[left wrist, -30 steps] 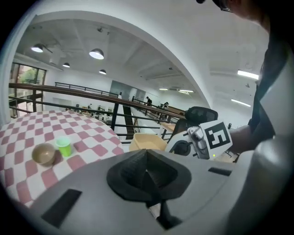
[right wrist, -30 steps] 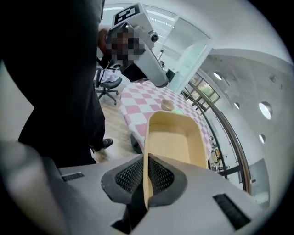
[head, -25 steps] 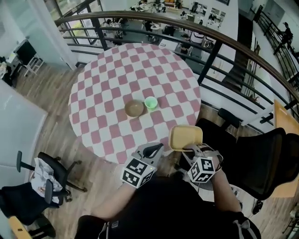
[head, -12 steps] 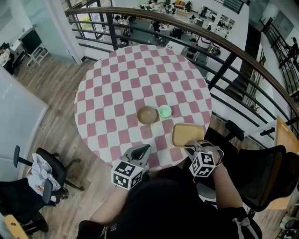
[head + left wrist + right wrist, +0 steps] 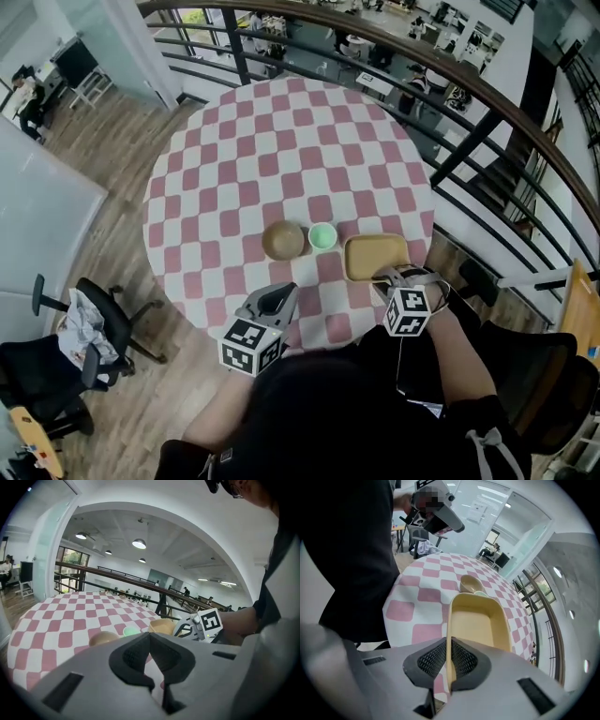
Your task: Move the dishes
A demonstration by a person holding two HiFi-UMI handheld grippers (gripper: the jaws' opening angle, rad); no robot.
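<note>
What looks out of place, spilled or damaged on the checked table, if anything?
Nothing stands out. The brown bowl and green cup stand upright side by side, with no spill. The yellow tray is over the near edge of the table, its rim clamped in the right gripper.

Head view looks steeply down from well above left gripper (image 5: 278,292) and right gripper (image 5: 387,275). Each gripper view rides close behind its jaws, facing low across the worktop (image 5: 281,141) ahead; all share it.
</note>
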